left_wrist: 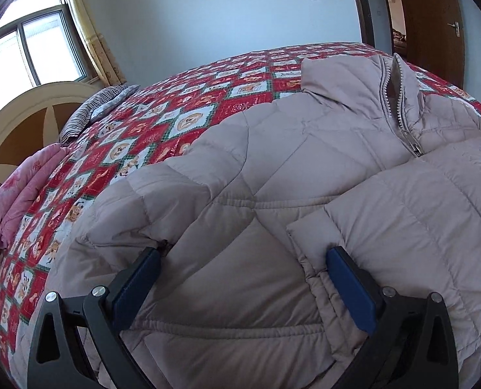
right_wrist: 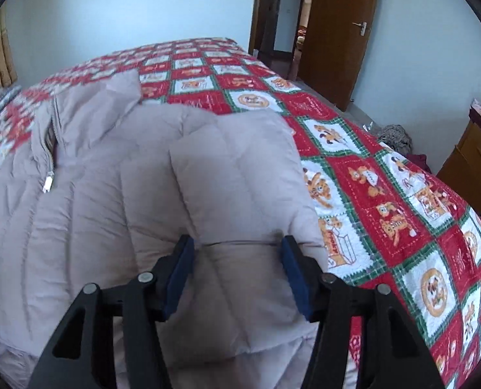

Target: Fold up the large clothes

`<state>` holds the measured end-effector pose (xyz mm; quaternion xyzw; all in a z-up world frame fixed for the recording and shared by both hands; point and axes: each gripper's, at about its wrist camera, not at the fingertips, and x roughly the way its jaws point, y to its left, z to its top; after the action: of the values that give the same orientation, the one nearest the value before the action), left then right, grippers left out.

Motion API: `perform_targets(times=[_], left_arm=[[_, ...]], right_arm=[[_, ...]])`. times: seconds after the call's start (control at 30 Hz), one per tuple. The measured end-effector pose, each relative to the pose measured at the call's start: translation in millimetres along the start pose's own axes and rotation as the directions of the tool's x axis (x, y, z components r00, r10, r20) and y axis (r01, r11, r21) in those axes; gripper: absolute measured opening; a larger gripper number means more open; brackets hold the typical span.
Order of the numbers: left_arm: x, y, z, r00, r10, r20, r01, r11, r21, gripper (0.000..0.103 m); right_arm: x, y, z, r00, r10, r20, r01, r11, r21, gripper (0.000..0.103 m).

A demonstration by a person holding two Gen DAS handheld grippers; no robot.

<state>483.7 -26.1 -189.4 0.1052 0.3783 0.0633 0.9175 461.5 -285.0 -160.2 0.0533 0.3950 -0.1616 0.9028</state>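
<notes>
**Both grippers low over puffer jacket on bed**

Left gripper (left_wrist: 242, 261): fingers (left_wrist: 350, 288) spread wide, blue pads angled down at the jacket (left_wrist: 305, 168). Padded fabric bulges up between them; the right-hand pad sits beside a folded sleeve cuff (left_wrist: 308, 227), the left-hand pad at a crease near the jacket's edge. Whether either pad presses the fabric, cannot tell.

Right gripper (right_wrist: 237, 246): fingers (right_wrist: 294, 275) spread about halfway, a folded sleeve (right_wrist: 240, 168) lying between them. Pads sit close to the sleeve's sides; no clear pinch visible. Picture slightly blurred.

Jacket: pale grey-pink, quilted, lying flat, front up, on the bed (right_wrist: 386, 194), filling the near part of both views. Both sleeves are folded inward over the body. The zipper (left_wrist: 399, 110) is closed up to the chest, open at the collar (left_wrist: 341, 71), which points away from the cameras.

Bed cover: red, white and green patchwork with cartoon animals. At its left edge, a pink folded cloth (left_wrist: 23, 201); further along, a striped pillow (left_wrist: 91, 110) against a cream headboard (left_wrist: 29, 120).

Beyond: window (left_wrist: 29, 45) with yellow curtain, pale blue wall, brown door (right_wrist: 337, 32) ajar, wooden cabinet (right_wrist: 470, 162) at far right.
</notes>
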Motion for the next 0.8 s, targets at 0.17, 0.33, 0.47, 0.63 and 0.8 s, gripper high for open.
perform_targets(times=[0.17, 0.33, 0.47, 0.63, 0.8], left_arm=[[-1, 0, -1, 1.0, 0.0, 0.004, 0.0, 1.0, -0.001, 0.102], [-1, 2, -2, 1.0, -0.007, 0.004, 0.007, 1.0, -0.007, 0.102], [-1, 1, -2, 1.0, -0.005, 0.006, 0.005, 1.0, -0.007, 0.102], [-2, -2, -1, 1.0, 0.008, 0.008, -0.008, 1.0, 0.003, 0.102], [-3, 0, 1, 1.0, -0.003, -0.003, 0.003, 1.0, 0.0, 0.102]], right_arm=[[-42, 46, -2, 0.988, 0.125, 0.088, -0.119, 0.99, -0.072, 0.08], [-24, 95, -25, 0.978, 0.205, 0.027, -0.198, 0.965, -0.174, 0.08], [7, 102, -43, 0.979, 0.205, -0.02, -0.205, 0.962, -0.182, 0.082], [9, 103, -47, 0.981, 0.192, -0.019, -0.192, 0.964, -0.183, 0.085], [11, 109, -49, 0.99, 0.137, -0.023, -0.138, 0.968, -0.21, 0.091]])
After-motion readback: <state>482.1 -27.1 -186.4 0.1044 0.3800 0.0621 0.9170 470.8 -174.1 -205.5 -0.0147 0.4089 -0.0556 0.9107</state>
